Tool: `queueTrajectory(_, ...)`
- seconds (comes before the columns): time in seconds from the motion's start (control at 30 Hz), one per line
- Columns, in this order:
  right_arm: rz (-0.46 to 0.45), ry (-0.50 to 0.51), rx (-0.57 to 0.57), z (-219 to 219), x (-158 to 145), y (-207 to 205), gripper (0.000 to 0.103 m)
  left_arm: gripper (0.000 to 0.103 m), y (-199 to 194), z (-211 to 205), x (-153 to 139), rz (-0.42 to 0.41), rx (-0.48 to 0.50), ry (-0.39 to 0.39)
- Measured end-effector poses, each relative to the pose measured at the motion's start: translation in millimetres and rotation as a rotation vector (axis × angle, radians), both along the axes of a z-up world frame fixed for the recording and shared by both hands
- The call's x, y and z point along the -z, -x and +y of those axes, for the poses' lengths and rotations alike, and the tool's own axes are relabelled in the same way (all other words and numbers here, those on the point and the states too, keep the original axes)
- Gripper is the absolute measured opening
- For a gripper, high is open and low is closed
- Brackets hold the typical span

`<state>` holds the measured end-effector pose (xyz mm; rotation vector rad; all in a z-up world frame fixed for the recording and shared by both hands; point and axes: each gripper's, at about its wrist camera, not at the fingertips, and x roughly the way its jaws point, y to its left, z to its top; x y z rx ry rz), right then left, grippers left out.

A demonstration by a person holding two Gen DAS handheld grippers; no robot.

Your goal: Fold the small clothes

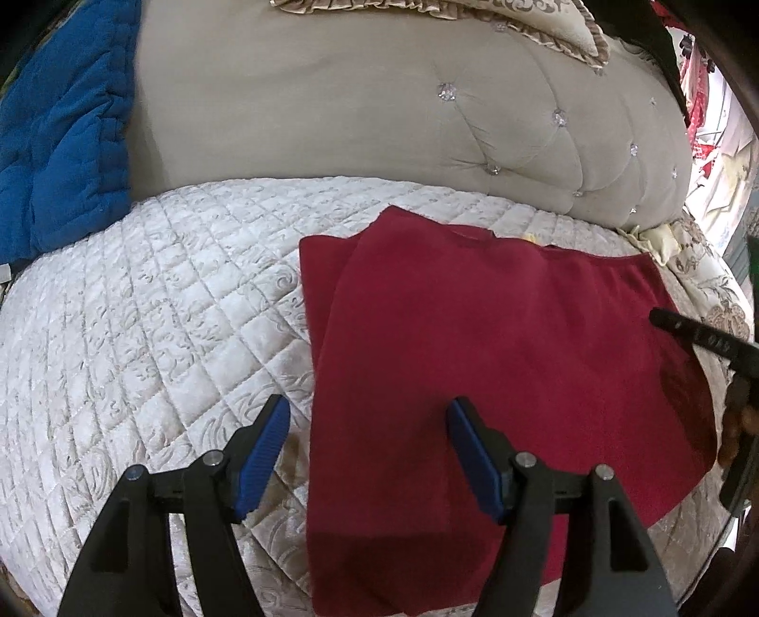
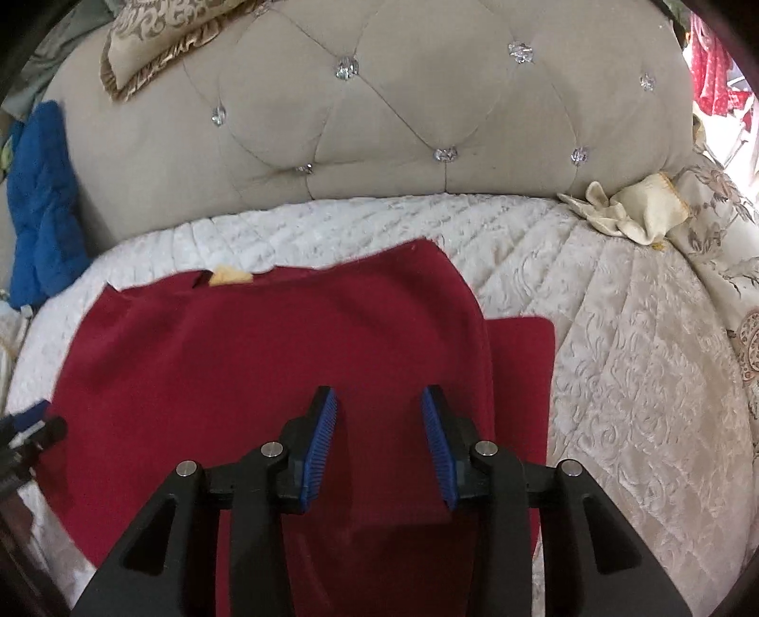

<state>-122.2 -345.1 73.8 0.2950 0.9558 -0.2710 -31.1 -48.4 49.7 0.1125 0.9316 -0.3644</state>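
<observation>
A dark red garment (image 1: 474,351) lies flat on the white quilted bed, with one side folded over so a lower layer sticks out at its left edge. My left gripper (image 1: 367,413) is open and empty, hovering over the garment's near left edge. In the right wrist view the same garment (image 2: 265,341) fills the middle, with a lower layer showing at its right side. My right gripper (image 2: 379,403) is open and empty above the garment's right part. The right gripper's tip (image 1: 664,318) shows at the right edge of the left wrist view.
A beige tufted headboard (image 2: 403,118) stands behind the quilted bed (image 1: 142,308). A blue quilted cloth (image 1: 61,142) lies at the far left. A crumpled cream cloth (image 2: 626,209) lies at the back right. A ruffled patterned pillow (image 2: 156,42) rests on the headboard.
</observation>
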Motion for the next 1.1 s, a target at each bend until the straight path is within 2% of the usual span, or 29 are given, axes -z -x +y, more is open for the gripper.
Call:
queueTrajectory(0.2,-0.056,0.011,-0.028,6,-16,-14,0.017,0.074,0,0,1,-0.003,-0.001,-0.003)
queueTrajectory(0.37,-0.024,0.003,-0.005,6,8,-31,0.017,0.081,-1,-1,2,0.001,-0.005,-0.008)
queueTrajectory(0.43,-0.051,0.015,-0.002,7,14,-31,0.017,0.085,-2,0,3,0.004,-0.002,-0.013)
queueTrajectory(0.6,-0.07,0.043,-0.037,14,18,-32,0.034,0.086,-4,0,5,0.012,-0.006,-0.016)
queueTrajectory(0.77,-0.074,0.043,-0.065,16,19,-34,0.041,0.086,-4,0,4,0.01,-0.005,-0.018)
queueTrajectory(1.0,-0.074,0.051,-0.071,27,-3,-17,0.041,0.086,-2,3,-2,-0.001,-0.011,0.001)
queueTrajectory(1.1,-0.072,0.064,-0.046,29,-2,-2,0.041,0.086,-2,5,-4,-0.011,-0.017,0.014)
